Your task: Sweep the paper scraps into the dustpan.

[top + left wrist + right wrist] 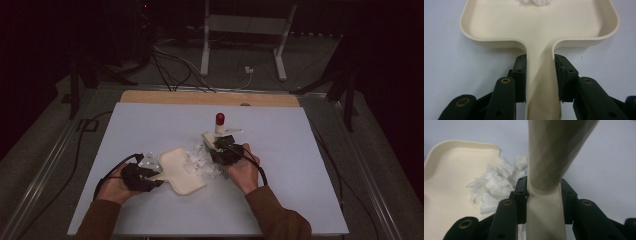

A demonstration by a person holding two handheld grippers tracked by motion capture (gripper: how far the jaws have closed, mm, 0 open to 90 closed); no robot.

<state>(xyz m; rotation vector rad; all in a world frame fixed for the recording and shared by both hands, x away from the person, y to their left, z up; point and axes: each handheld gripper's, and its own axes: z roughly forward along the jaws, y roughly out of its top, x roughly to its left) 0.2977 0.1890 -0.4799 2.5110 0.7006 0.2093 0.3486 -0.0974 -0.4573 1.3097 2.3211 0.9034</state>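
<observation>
Dustpan (181, 169) handle toward person, mouth toward tissue pile (201, 161)

From where I stand, nothing here can be read: no lettering, label, brand mark or number shows on any surface in the high view or in either gripper view.
</observation>
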